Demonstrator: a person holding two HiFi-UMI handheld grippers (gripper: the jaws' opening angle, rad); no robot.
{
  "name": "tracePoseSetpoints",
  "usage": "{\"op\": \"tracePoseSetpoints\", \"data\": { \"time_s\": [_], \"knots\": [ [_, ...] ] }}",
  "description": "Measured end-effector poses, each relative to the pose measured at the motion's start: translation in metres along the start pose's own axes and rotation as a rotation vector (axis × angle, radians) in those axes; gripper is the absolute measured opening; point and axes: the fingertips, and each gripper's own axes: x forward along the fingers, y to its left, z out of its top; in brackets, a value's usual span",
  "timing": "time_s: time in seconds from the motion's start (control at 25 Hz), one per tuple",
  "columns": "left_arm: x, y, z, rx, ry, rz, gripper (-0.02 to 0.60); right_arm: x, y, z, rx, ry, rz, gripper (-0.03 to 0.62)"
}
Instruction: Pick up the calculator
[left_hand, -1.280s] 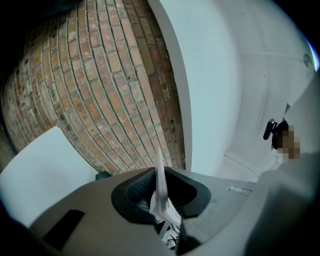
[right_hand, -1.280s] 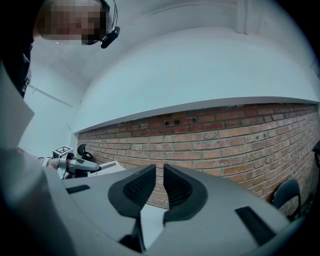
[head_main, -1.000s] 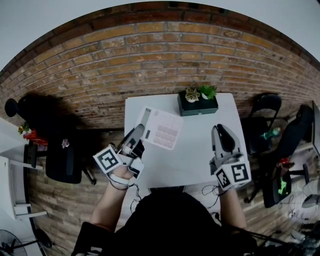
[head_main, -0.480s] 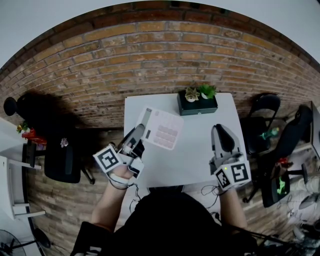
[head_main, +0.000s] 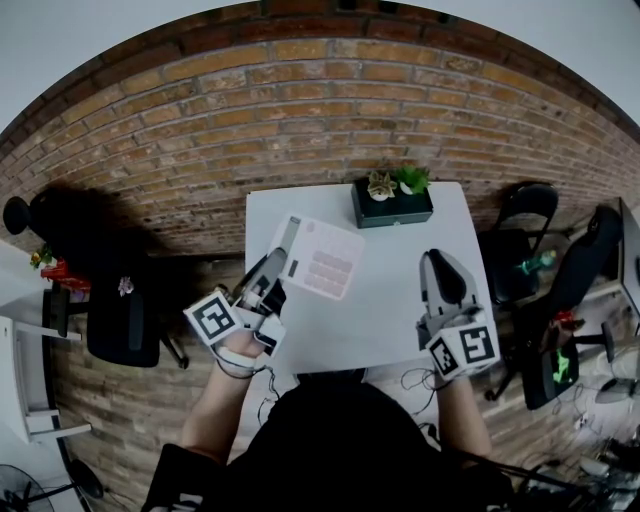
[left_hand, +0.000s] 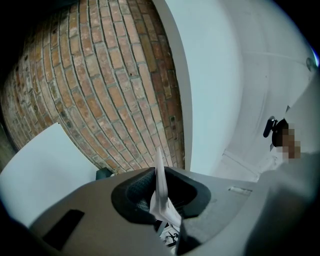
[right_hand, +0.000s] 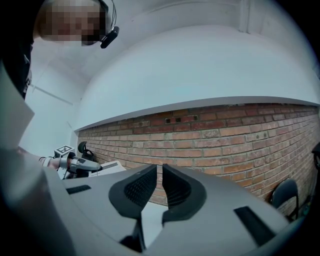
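Two claws over a white surface (head_main: 400, 310), only one at work. Left claw (left_hand: 158, 176) clamped on the calculator (head_main: 325, 258), pinching it by its near-left edge. Seen edge-on from the left gripper view as a thin pale sliver squeezed between the dark jaws. Held out over the left half of the surface, keys up, apparently clear of the top and not resting on it, though hard to say for certain from above. Right claw (right_hand: 161, 174) drawn almost together, only a slit between its jaws and nothing in it. Parked over the right side of the surface, well apart from the calculator. Planter (head_main: 392, 205) with small green plants at the far edge, just beyond the calculator's far corner and not touching it.

Step in hand, by the look of it: the lift itself, grasp already made. Likely little left but to raise and hold steady. Calls for a firm, unchanged squeeze, since gripped at one edge only and so prone to droop or pivot. Calls also for a level wrist and a path clear of the planter.
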Motion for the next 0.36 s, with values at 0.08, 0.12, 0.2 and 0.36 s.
{"op": "tracePoseSetpoints", "data": {
  "time_s": [0.08,0.12,0.2,0.36],
  "knots": [
    [-0.0004,-0.0006,0.0006,-0.004,-0.004,-0.006,0.051,-0.0006,0.0015,0.0012,-0.009,-0.003,-0.001,0.021],
    [-0.0004,-0.0011,0.0009,-0.005,-0.005,-0.009,0.051,-0.0008,0.0023,0.002,-0.013,-0.004,-0.002,0.021],
    [-0.0003,-0.0016,0.0012,-0.004,-0.003,-0.012,0.051,-0.0008,0.0039,0.0035,-0.017,-0.007,-0.004,0.021],
    [-0.0014,0.0011,0.0017,-0.002,0.006,-0.006,0.051,0.0005,0.0069,0.0042,-0.017,-0.014,-0.003,0.018]
  ]
}}
